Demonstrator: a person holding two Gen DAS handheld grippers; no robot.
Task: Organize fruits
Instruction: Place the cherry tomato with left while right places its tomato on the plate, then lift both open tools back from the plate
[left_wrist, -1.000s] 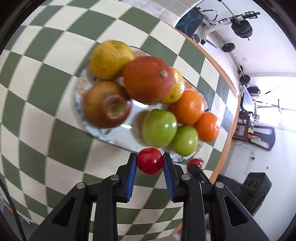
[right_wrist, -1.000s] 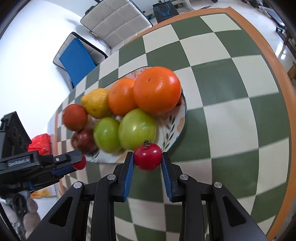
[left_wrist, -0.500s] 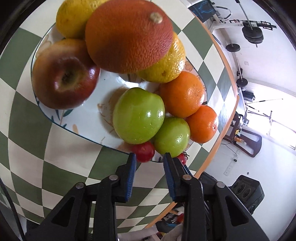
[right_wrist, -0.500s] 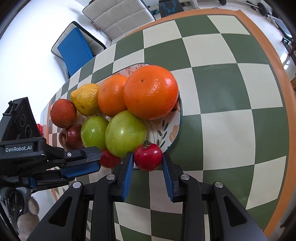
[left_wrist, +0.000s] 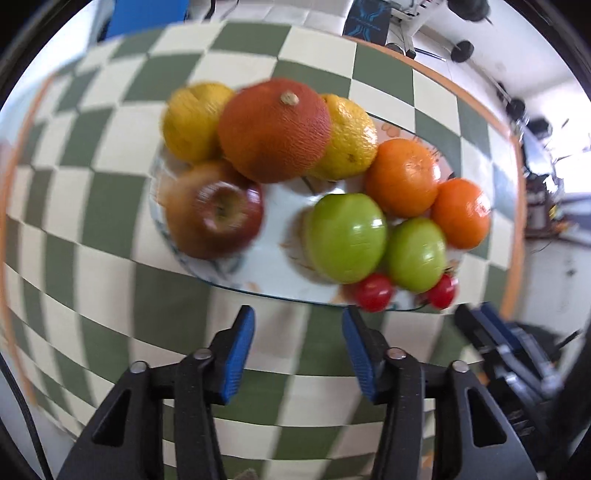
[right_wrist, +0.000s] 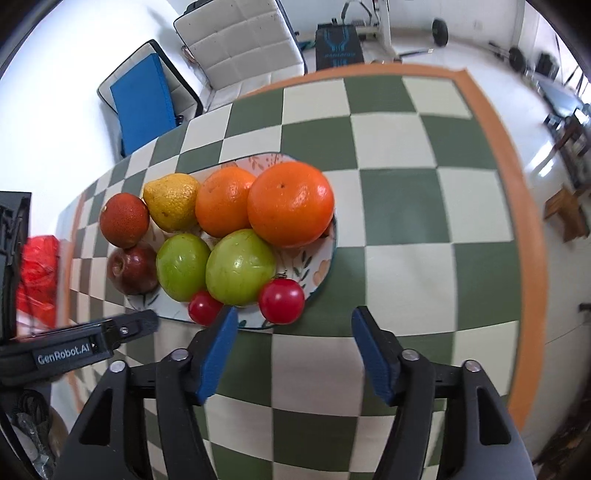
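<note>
We have just let go: both tomatoes (right_wrist: 281, 301) (right_wrist: 204, 307) now sit on the plate (right_wrist: 325, 258) rim, our left gripper (left_wrist: 297, 341) and right gripper (right_wrist: 290, 345) wide open, empty, backing off; fruit looks gathered

So the table (right_wrist: 399, 206) has a green and cream checkered top with an orange border. Only thing sitting right on it is a floral plate (right_wrist: 325, 266), left of center, loaded with fruit.
</note>
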